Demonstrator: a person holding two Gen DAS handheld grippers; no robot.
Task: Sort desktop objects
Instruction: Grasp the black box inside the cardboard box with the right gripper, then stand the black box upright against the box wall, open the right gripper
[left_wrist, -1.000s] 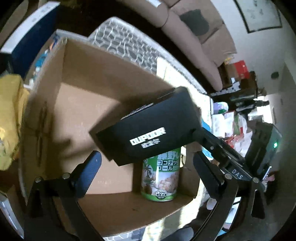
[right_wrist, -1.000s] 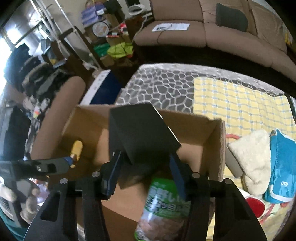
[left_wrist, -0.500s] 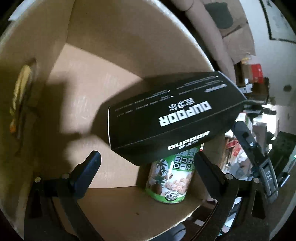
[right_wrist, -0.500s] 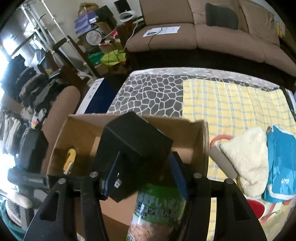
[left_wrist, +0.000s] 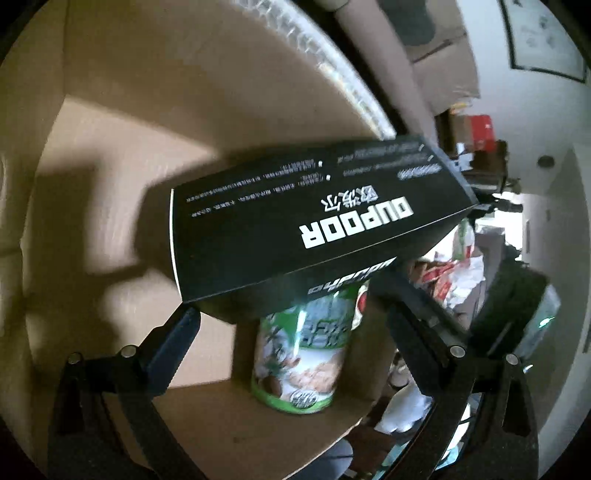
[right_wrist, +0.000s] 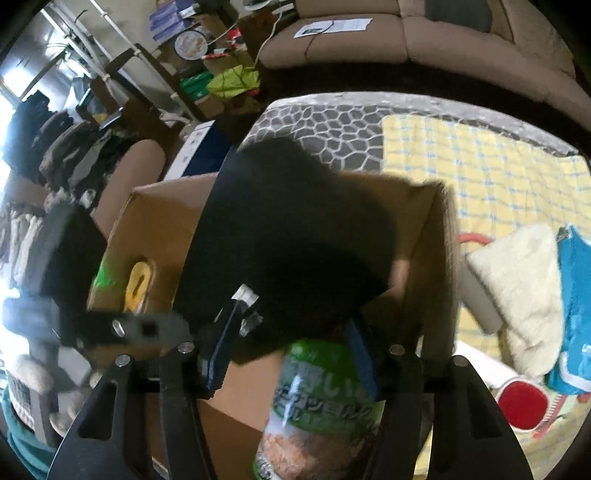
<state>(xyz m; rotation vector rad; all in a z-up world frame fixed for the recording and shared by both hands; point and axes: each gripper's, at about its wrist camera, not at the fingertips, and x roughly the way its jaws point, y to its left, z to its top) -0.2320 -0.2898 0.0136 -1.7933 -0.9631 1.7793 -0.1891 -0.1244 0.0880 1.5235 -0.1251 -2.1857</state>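
black box (right_wrist: 291, 236) between right tool (right_wrist: 295, 354) pads

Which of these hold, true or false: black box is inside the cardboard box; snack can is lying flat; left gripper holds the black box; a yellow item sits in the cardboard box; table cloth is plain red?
1. The black OUPOOR box is inside the cardboard box. True.
2. The green snack can lies flat. False: it stands upright in a corner.
3. The left gripper holds the black box. False: its jaws are open and empty; the right gripper has the box between its fingers.
4. A yellow item sits in the cardboard box. True.
5. The cloth is plain red. False: yellow checked.
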